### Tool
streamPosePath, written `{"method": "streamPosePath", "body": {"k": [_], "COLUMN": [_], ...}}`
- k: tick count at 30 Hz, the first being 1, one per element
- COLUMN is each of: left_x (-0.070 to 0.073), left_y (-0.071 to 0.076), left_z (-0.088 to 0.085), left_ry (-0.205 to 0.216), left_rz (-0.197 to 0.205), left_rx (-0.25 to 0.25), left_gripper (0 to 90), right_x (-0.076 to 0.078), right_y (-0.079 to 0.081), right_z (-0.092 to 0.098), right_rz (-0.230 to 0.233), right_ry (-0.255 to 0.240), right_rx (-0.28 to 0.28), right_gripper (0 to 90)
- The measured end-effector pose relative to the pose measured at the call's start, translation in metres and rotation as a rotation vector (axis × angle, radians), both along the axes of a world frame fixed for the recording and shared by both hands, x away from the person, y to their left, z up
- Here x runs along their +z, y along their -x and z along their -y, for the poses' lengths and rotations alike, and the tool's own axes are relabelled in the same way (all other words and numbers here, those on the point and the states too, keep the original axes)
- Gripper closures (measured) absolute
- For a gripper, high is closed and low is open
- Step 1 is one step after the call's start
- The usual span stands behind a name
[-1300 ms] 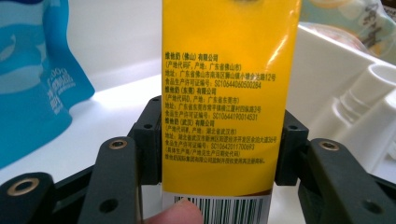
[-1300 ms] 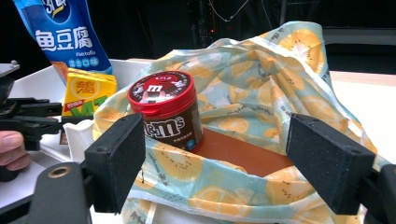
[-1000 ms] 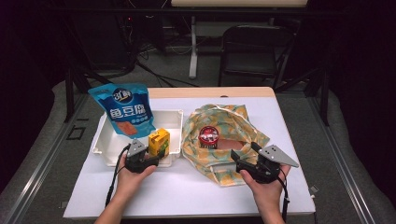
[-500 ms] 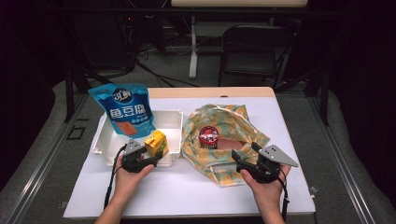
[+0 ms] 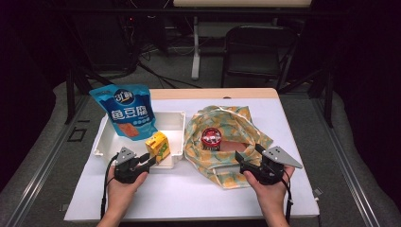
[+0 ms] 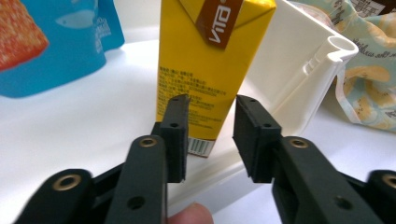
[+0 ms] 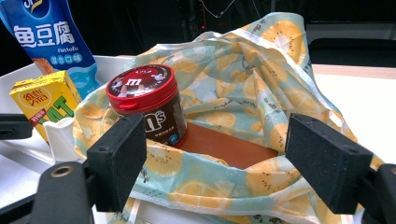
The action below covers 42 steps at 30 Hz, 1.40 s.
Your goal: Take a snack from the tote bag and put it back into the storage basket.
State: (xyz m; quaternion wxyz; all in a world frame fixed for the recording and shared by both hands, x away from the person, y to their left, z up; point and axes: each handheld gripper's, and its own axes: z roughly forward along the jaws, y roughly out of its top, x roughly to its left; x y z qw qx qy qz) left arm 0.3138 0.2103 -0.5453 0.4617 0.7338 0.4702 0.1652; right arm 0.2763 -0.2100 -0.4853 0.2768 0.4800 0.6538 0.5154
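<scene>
A: Left gripper sits low centre in its own view, jaws narrowed but not gripping. They have just been closing, and the carton stands beyond the tips, not between the pads. Nothing held yet.

B: Where is the carton on the desk?

A: In the high view it's left of centre, standing a bit tilted in the near right corner of the white tray, tight to the wall. The blue pouch leans at the tray's upper left.

B: So what worries you?

A: Three things. The jaws look narrower than the carton's face; if I push in like this, I judge the pads will butt the front and shove it over. The tray wall is right beside it, so one jaw could snag the rim and drag the whole tray. And a hard squeeze on a soft carton could crush it.

B: The right side?

A: Right gripper is wide open, lower right in the high view, at the near edge of the bag. The red-lidded jar stands inside, untouched. If that edge sags, the carton could catch on the mouth.
</scene>
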Motion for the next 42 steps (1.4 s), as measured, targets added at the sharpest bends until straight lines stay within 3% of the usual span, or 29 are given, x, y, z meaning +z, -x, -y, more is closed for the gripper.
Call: {"method": "streamPosePath", "body": {"k": [4,7,14,25,29,34,37,38,40,42], "left_x": [0.000,0.000,-0.004,-0.006,-0.008,-0.003,0.000,-0.001,-0.001,0.001], "left_y": [0.001,-0.001,-0.014,-0.035,-0.041,-0.046,-0.048,-0.048,-0.048,-0.049], "left_z": [0.003,-0.002,-0.006,0.004,0.007,0.010,0.012,0.014,0.022,0.030], "left_ry": [-0.013,0.006,0.029,0.025,0.049,0.016,0.045,0.042,-0.021,-0.051], "left_rz": [0.016,-0.001,-0.028,-0.046,-0.060,-0.059,-0.056,-0.054,-0.048,-0.034], "left_rx": [0.009,0.032,0.062,0.050,0.055,0.054,0.051,0.041,0.028,0.018], "left_gripper": [79.7,90.0,90.0,90.0,90.0,90.0,90.0,90.0,90.0,90.0], "right_x": [-0.001,-0.002,-0.003,-0.005,-0.005,-0.005,-0.006,-0.006,-0.006,-0.006], "right_y": [0.000,-0.001,-0.002,-0.002,-0.002,-0.002,-0.002,-0.002,-0.002,-0.003], "right_z": [-0.001,0.000,-0.002,-0.002,-0.002,-0.001,-0.001,-0.001,-0.001,-0.002], "right_rz": [0.001,-0.005,-0.006,-0.013,-0.013,-0.015,-0.015,-0.014,-0.016,-0.016], "right_ry": [0.001,0.000,0.003,0.004,0.004,0.008,0.008,0.008,0.009,0.009], "right_rx": [0.004,0.004,0.006,0.002,0.000,-0.002,-0.002,-0.004,-0.002,-0.002], "right_gripper": [20.4,20.4,20.5,20.6,20.6,20.7,20.7,20.7,20.7,20.7]}}
